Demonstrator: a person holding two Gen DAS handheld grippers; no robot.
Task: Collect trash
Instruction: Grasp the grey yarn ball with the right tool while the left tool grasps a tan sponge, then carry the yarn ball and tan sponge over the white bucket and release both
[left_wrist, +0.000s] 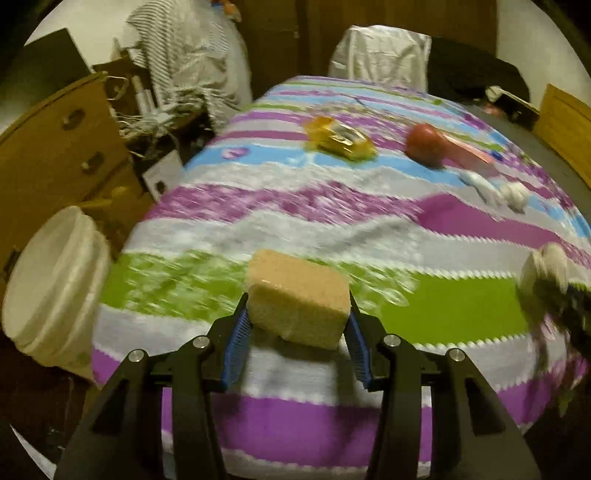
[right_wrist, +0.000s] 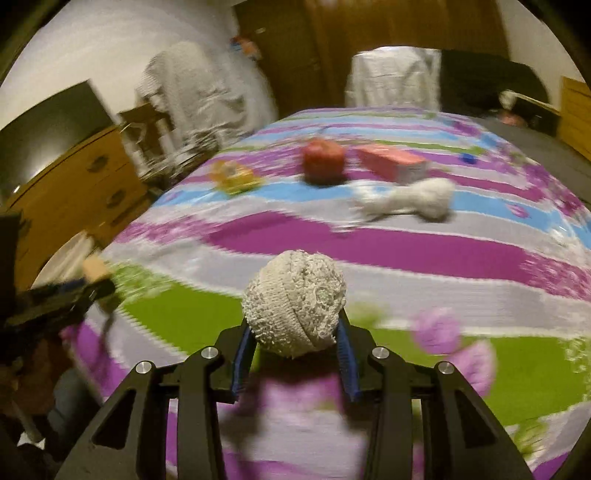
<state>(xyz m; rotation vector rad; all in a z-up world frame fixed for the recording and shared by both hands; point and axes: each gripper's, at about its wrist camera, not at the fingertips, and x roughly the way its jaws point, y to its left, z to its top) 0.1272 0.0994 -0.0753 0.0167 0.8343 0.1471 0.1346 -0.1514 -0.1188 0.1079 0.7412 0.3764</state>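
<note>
A tan sponge (left_wrist: 299, 299) is lifted over the striped tablecloth (left_wrist: 280, 206), and the blue pads of my left gripper (left_wrist: 297, 314) press on its two sides. My right gripper (right_wrist: 295, 328) is shut on a white knobbly ball (right_wrist: 295, 302), also above the cloth. Each gripper appears in the other's view: the right gripper (left_wrist: 546, 277) at the right edge, the left gripper (right_wrist: 92, 286) with the sponge (right_wrist: 95, 268) at the left edge. A white bucket (left_wrist: 55, 284) stands off the table's left edge.
Further back on the cloth lie a yellow wrapper (right_wrist: 234, 175), a red apple (right_wrist: 324, 158), a pink box (right_wrist: 391, 162) and a white bone-shaped cloth piece (right_wrist: 406, 199). A wooden drawer chest (left_wrist: 55, 158) and clutter stand at the left, covered chairs (left_wrist: 380, 55) behind.
</note>
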